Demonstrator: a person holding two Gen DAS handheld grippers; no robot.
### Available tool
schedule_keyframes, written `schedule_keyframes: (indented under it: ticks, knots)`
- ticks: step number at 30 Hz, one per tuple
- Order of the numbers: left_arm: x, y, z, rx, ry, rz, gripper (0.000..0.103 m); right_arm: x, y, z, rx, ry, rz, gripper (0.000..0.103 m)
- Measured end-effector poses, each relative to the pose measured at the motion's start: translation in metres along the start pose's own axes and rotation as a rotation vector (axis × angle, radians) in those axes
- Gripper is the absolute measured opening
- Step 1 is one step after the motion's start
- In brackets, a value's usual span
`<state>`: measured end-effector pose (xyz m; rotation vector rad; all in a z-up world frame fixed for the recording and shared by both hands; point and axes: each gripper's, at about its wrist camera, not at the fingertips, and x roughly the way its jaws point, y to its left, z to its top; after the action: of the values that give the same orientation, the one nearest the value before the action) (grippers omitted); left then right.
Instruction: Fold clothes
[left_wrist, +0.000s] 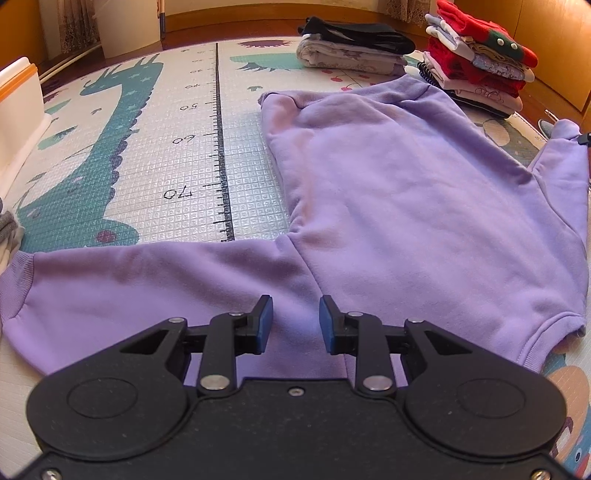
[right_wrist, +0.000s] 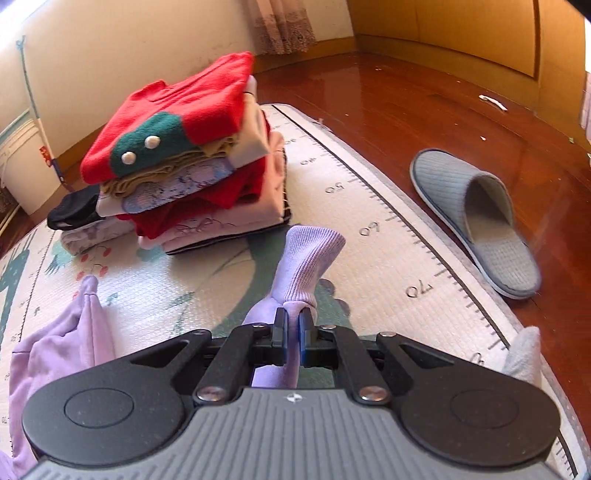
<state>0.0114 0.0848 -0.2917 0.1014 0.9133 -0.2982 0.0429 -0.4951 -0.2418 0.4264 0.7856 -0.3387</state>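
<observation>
- My right gripper (right_wrist: 291, 325) is clamped on the ribbed cuff (right_wrist: 310, 254) of the lilac fleece sweatshirt (left_wrist: 406, 206), sleeve lifted off the mat.
- My left gripper (left_wrist: 295, 319) hovers over the other sleeve, jaws apart, nothing pinched.
- Sweatshirt's spread on the dinosaur-print foam play mat (left_wrist: 147, 166).
- Tall stack of folded clothes (right_wrist: 192, 162) just behind it.
- Grey slipper (right_wrist: 476, 218) on the wood floor.

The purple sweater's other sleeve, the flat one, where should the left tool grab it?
Best at the ribbed cuff of the flat sleeve, coming down from above. The left tool hangs open over that sleeve. The cuff is its free end, lying flat on the mat, so lifting there probably folds the whole sleeve over the purple sweater.
</observation>
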Motion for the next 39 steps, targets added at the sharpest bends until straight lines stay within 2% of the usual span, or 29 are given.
schedule_keyframes:
  ticks: [6, 20, 23, 26, 29, 33, 39]
  knots:
    - [0.002, 0.003, -0.005, -0.020, 0.010, 0.003, 0.027, -0.001, -0.024, -0.011, 0.015, 0.027, -0.073, 0.008]
    - [0.003, 0.002, -0.005, -0.007, 0.030, 0.009, 0.027, 0.020, -0.062, -0.033, 0.038, 0.114, -0.158, 0.008]
    - [0.003, 0.002, -0.005, -0.005, 0.033, 0.010, 0.027, 0.030, -0.060, -0.035, 0.017, 0.138, -0.175, 0.010]
    - [0.003, 0.002, -0.005, -0.006, 0.032, 0.010, 0.027, 0.027, -0.051, -0.034, -0.011, 0.112, -0.175, 0.017]
    - [0.004, 0.002, -0.005, -0.010, 0.030, 0.008, 0.027, 0.015, -0.030, -0.036, -0.137, 0.070, -0.190, 0.019]
    - [0.005, 0.001, -0.003, -0.010, 0.030, 0.009, 0.027, -0.006, 0.015, -0.054, -0.327, 0.035, -0.084, 0.018]
    - [0.004, 0.001, -0.002, -0.020, 0.022, 0.007, 0.027, -0.028, 0.106, -0.117, -0.610, 0.106, 0.209, 0.017]
